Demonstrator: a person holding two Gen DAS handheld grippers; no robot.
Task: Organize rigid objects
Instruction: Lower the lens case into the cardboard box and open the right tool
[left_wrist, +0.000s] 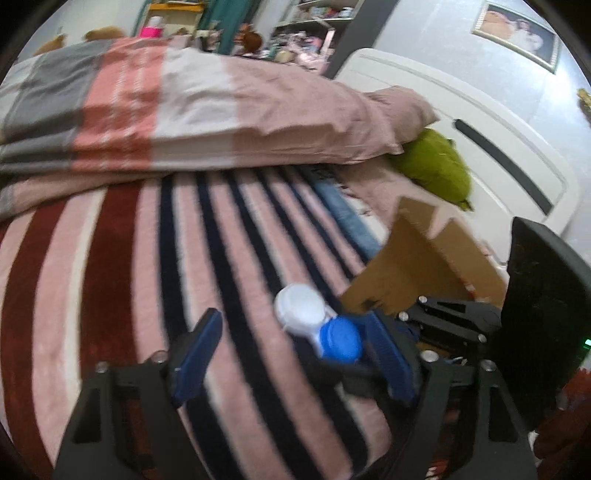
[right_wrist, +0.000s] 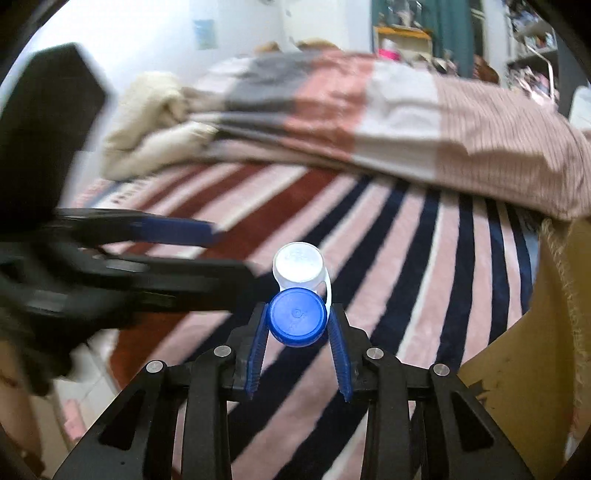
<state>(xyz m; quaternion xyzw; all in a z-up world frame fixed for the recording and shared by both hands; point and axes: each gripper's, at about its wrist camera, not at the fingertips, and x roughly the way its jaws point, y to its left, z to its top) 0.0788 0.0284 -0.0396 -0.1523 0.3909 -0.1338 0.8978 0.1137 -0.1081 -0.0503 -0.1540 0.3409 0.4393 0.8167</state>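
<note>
The right wrist view is showing the right gripper (right_wrist: 297, 321) clamping its blue pads on the blue cap of a small blue-and-white case (right_wrist: 297, 291), held above the striped blanket (right_wrist: 406, 258). Only the left wrist view is showing the white headboard (left_wrist: 461, 122), a green cushion (left_wrist: 439, 166) and more of the cardboard box (left_wrist: 424, 266). There the left gripper (left_wrist: 291, 354) is standing with fingers apart, pressing nothing. A folded quilt (right_wrist: 388, 114) is lying across the bed.
</note>
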